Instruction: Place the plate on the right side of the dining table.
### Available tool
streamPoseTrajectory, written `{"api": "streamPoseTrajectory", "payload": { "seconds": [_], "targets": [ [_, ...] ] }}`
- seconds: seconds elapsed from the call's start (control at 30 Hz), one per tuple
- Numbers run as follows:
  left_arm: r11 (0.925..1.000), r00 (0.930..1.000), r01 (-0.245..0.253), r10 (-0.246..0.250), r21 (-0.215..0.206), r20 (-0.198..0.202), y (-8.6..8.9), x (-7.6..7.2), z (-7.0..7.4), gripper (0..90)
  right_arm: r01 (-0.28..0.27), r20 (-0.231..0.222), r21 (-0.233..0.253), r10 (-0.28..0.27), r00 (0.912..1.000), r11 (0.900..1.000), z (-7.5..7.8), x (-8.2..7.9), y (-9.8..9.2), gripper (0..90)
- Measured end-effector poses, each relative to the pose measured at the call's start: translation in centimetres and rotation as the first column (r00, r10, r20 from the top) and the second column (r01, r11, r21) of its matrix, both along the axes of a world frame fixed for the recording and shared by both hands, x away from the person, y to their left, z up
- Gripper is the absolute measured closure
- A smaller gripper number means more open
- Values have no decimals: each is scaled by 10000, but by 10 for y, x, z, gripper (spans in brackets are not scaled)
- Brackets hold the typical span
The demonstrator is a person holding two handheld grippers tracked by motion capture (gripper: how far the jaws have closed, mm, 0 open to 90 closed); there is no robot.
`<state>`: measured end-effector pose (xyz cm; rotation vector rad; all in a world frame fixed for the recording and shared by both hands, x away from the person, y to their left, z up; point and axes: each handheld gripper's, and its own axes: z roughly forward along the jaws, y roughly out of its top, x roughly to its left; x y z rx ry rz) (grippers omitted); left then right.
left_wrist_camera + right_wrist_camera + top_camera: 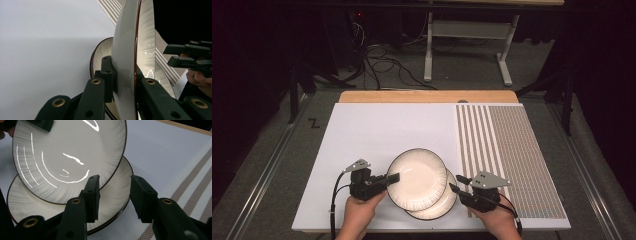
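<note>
Nearest the person, at the near edge of the white tabletop (362, 130), the left tongs (393, 177) are clamped on the left rim of the upper plate (417, 178), one jaw on each face, as the left gripper view shows. That plate is lifted and tilted over a lower plate (439, 205), which lies flat on the tabletop just to its right and slightly nearer. The right tongs (454, 188) hover with jaws apart just beside the right rim of the lower plate, holding nothing.

Both plates look like glazed ceramic: stiff, fairly heavy for a one-sided rim pinch, glossy and so likely slippery, and breakable if dropped or knocked against each other. A rim grip is the only purchase available; a second hold on the opposite rim would probably steady the upper plate.

Farther right lies a striped woven placemat (512, 150); beyond the tabletop's far edge, cables (382, 65) lie on the floor.
</note>
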<state>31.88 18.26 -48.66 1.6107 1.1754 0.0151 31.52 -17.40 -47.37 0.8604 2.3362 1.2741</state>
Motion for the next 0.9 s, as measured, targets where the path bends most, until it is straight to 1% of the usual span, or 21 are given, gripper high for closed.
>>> {"api": "streamPoseTrajectory", "payload": {
  "seconds": [0.03,0.07,0.13,0.17,0.2,0.23,0.27,0.3,0.37,0.4,0.47,0.5,0.53,0.57,0.6,0.67,0.7,0.73,0.8,0.9],
  "targets": [
    [10000,10000,0,0,0,0,0,0,0,806,0,0,0,0,10000,10000,0,0,0,598],
    [10000,9999,-23,23,11,156,0,-2,-1,806,34,64,-4,-34,10000,10000,0,0,-1,583],
    [9999,9990,71,-75,84,442,-2,-3,0,806,329,158,43,-329,9993,9995,2,0,-6,525],
    [9999,9990,71,-75,84,442,-2,-3,0,806,361,147,82,-363,9992,9993,2,0,-7,513],
    [9999,9985,88,-93,96,538,-2,-3,1,806,373,139,120,-375,9992,9992,2,1,-9,492],
    [9998,9972,128,-139,153,729,-3,-4,1,806,441,67,150,-442,9990,9989,2,0,-10,466],
    [9998,9972,128,-139,153,729,-3,-4,1,806,441,67,150,-442,9990,9989,2,0,-10,466],
    [9997,9957,165,-182,199,904,-4,-6,1,806,468,125,165,-471,9988,9988,2,0,-14,427],
    [9997,9952,142,-159,178,969,-4,-6,1,806,470,228,202,-475,9986,9987,2,0,-18,373],
    [9998,9951,132,-149,177,980,-4,-7,1,806,536,187,281,-541,9984,9982,3,-1,-20,339],
    [9998,9950,120,-137,177,992,-4,-7,1,806,664,266,344,-673,9974,9972,4,-3,-24,285],
    [9997,9941,126,-146,195,1073,-5,-7,1,806,726,377,383,-740,9965,9966,5,-4,-26,257],
    [9997,9941,126,-146,195,1073,-5,-7,1,806,726,377,383,-740,9965,9966,5,-4,-26,257],
    [9997,9935,144,-167,213,1127,-5,-8,1,806,788,418,419,-805,9959,9960,6,-5,-28,231],
    [9997,9932,142,-166,211,1155,-5,-8,1,806,980,432,536,-1004,9940,9937,8,-6,-32,182],
    [9996,9922,162,-187,212,1230,-5,-8,1,805,1061,446,569,-1087,9931,9927,9,-7,-33,165],
    [9995,9911,172,-204,248,1312,-5,-9,1,805,1207,512,698,-1244,9909,9902,10,-7,-37,148],
    [9995,9911,172,-204,248,1312,-5,-9,1,805,1207,512,698,-1244,9909,9902,10,-7,-37,148],
    [9995,9895,177,-212,258,1429,-6,-9,1,805,1427,548,837,-1475,9875,9862,12,-8,-42,121],
    [9996,9889,157,-193,252,1472,-6,-10,1,805,1509,557,886,-1562,9862,9846,13,-10,-45,95]
  ]
}}
